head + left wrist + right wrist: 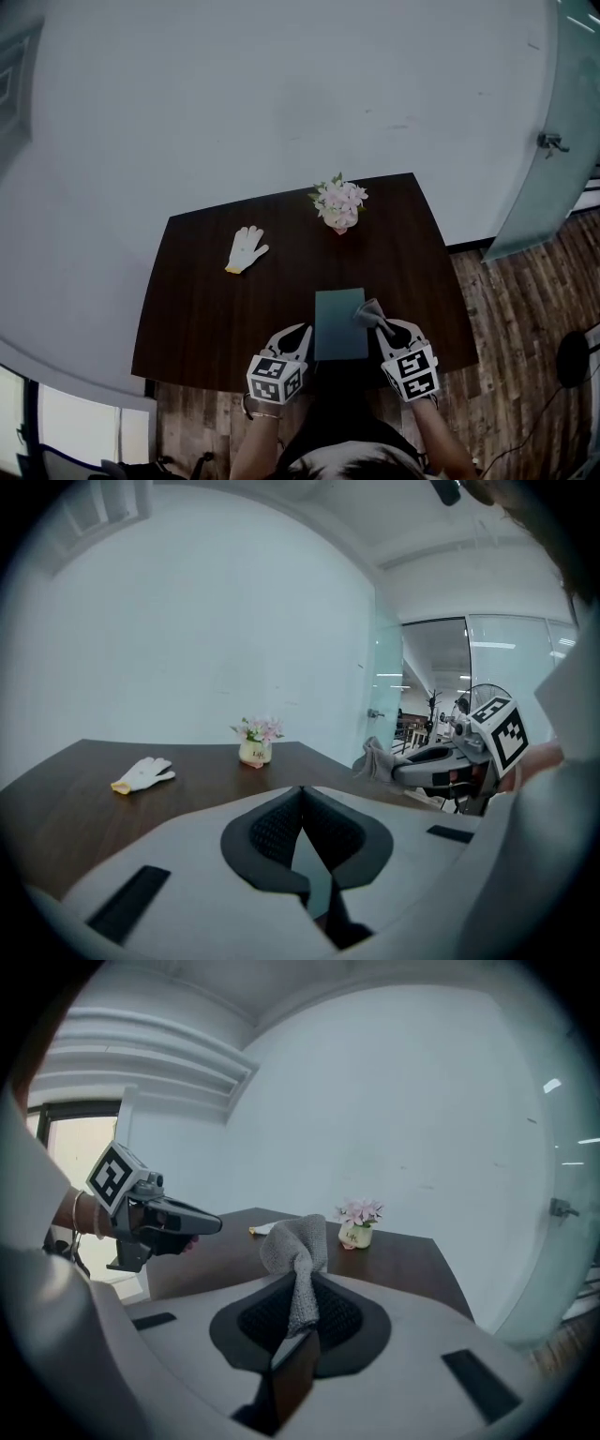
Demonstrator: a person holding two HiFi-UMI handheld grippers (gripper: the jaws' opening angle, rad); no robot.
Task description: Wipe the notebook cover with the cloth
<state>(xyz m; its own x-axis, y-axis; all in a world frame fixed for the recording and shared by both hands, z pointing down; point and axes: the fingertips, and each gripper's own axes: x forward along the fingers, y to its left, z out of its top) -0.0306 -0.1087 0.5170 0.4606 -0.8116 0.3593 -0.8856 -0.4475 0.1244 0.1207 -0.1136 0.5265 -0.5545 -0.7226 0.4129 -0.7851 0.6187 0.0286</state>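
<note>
A teal notebook [339, 323] lies flat near the front edge of the dark table [206, 309]. My right gripper [380, 324] is shut on a grey cloth [367, 311], which hangs bunched over the notebook's right edge. In the right gripper view the cloth [296, 1241] rises twisted from between the jaws of that gripper [302, 1277]. My left gripper [306, 331] sits at the notebook's left edge. Its jaws meet at the tips in the left gripper view [302, 791], with teal showing through the gap below them. The left gripper view also catches the right gripper [441, 761] with the cloth [375, 759].
A white glove [246, 248] lies at the table's left side, and a small pot of pink flowers [339, 206] stands at the back edge. A glass door [548, 141] stands to the right, over wooden floor [525, 319].
</note>
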